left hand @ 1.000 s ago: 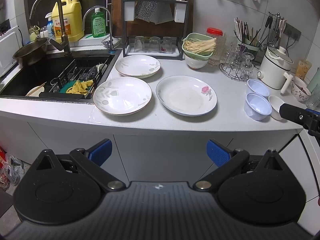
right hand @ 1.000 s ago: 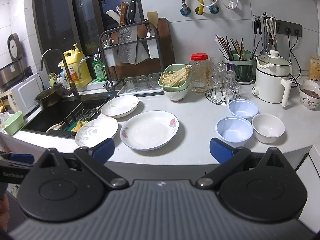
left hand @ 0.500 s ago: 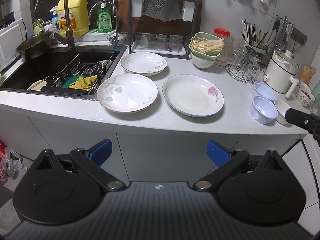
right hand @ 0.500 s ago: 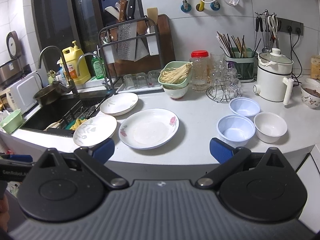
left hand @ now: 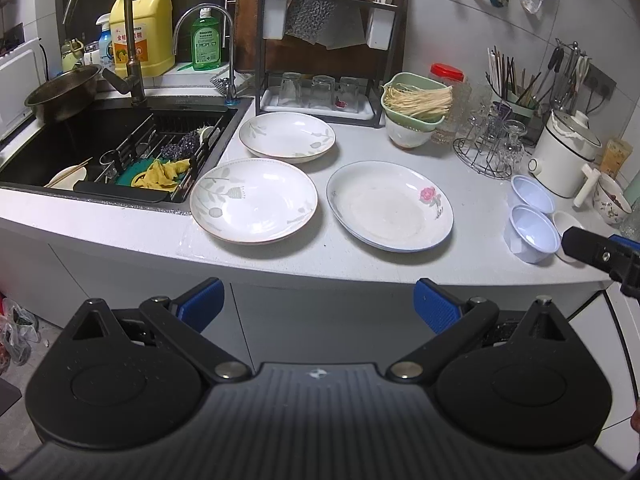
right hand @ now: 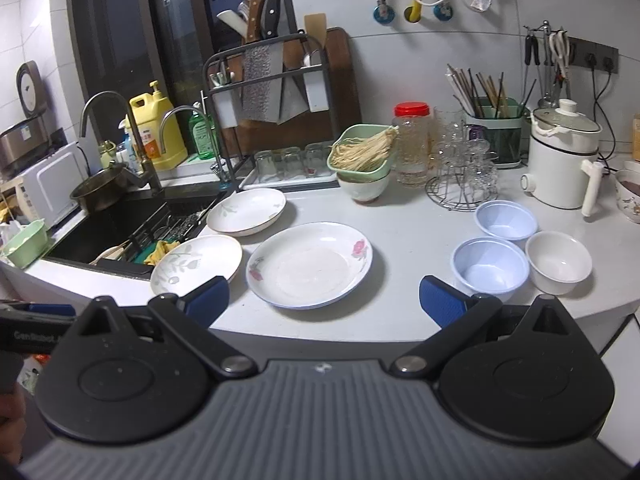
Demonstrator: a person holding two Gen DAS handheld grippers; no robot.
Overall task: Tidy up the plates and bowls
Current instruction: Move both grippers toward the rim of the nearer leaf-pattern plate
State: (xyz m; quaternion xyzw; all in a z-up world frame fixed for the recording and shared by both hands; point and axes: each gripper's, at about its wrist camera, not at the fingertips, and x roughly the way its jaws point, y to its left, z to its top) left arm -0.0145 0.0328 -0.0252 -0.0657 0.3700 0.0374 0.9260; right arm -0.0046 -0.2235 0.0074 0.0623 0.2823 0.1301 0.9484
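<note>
Evidently nothing is started: both the left claw [left hand: 316,298] and right claw [right hand: 322,300] hang wide open and empty short of the desk [left hand: 320,256], where three plates [left hand: 254,200] and three bowls [right hand: 490,266] lie unstacked, so next comes a reach to one plate's rim.

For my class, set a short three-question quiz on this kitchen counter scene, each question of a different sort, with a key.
1. True or false: the rose plate lies in the sink.
2. How many small bowls sit right of the rose plate: A two, B three, C five?
3. Fill in: both the left tool and the right tool are ____ and hold nothing.

Key: 1 false, it is on the counter. 2 B: two blue bowls and a white bowl. 3 open.
</note>
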